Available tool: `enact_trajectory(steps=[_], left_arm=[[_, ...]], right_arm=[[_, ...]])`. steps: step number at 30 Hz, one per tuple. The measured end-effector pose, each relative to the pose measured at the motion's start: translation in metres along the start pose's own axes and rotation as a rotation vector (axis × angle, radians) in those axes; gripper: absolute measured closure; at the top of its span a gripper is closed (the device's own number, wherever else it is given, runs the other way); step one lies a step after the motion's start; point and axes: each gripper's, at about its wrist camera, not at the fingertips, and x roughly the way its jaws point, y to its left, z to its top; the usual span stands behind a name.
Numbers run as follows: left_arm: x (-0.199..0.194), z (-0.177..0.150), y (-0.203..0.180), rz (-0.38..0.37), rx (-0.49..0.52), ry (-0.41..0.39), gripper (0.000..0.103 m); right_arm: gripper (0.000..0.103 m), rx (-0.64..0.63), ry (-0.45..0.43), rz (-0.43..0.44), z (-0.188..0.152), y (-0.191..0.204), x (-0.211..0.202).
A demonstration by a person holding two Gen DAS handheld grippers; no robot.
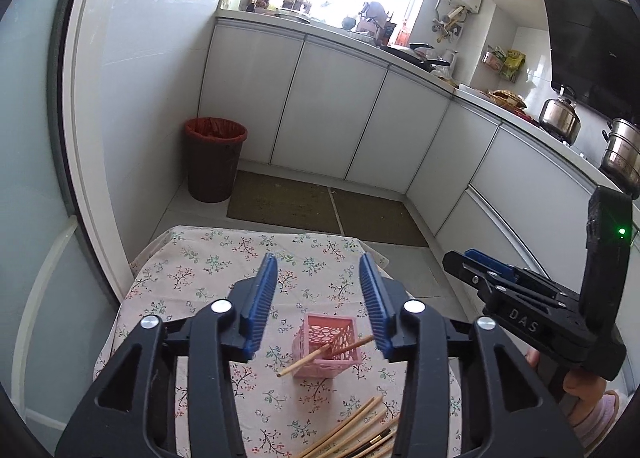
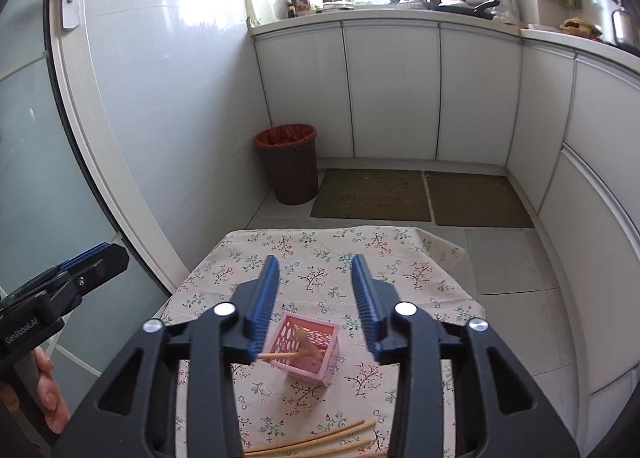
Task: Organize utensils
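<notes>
Around pink basket (image 1: 326, 346), bare floral tablecloth (image 1: 192, 278) to every edge.

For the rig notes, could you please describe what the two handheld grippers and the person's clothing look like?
Both grippers are black plastic with silver bolts and ribbed blue pads. The left gripper reads "GenRobot.AI" on its side; the right gripper reads "DAS" and shows a small green light. A pink cuff shows at the right hand.

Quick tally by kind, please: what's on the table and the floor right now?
Pink basket: 1
Chopsticks in the basket: 2
Floor mats: 2
Bin: 1
Total: 6, plus a loose chopstick pile, partly hidden, not countable.
</notes>
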Motion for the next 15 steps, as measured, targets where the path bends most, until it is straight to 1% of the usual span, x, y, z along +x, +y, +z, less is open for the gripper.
enact_trajectory(steps=[1,3,4,6,9,10,11,13,15], left_arm=[[-0.002,-0.002,-0.002,0.006,0.005,0.0,0.057],[-0.004,-0.006,-0.007,0.011,0.015,0.01,0.056],[-0.005,-0.009,-0.009,0.011,0.019,0.014,0.055],[-0.008,-0.014,-0.013,0.013,0.025,0.022,0.051],[-0.013,-0.023,-0.018,0.007,0.033,0.031,0.044],[-0.014,-0.025,-0.02,0.006,0.036,0.032,0.038],[-0.016,-0.027,-0.022,0.005,0.038,0.029,0.034],[-0.022,-0.032,-0.027,0.001,0.045,0.024,0.029],[-0.025,-0.036,-0.03,-0.001,0.054,0.025,0.027]], right_arm=[[0.057,0.003,-0.003,-0.009,-0.001,-0.001,-0.004],[0.046,0.016,-0.008,-0.02,-0.006,-0.004,-0.015],[0.043,0.026,-0.009,-0.02,-0.008,-0.005,-0.02],[0.033,0.055,-0.019,-0.023,-0.014,-0.01,-0.031],[0.026,0.073,-0.023,-0.04,-0.023,-0.014,-0.043],[0.025,0.077,-0.023,-0.053,-0.027,-0.015,-0.047],[0.022,0.081,-0.021,-0.059,-0.028,-0.017,-0.047],[0.017,0.093,-0.018,-0.064,-0.034,-0.019,-0.052],[0.014,0.113,-0.021,-0.067,-0.041,-0.022,-0.057]])
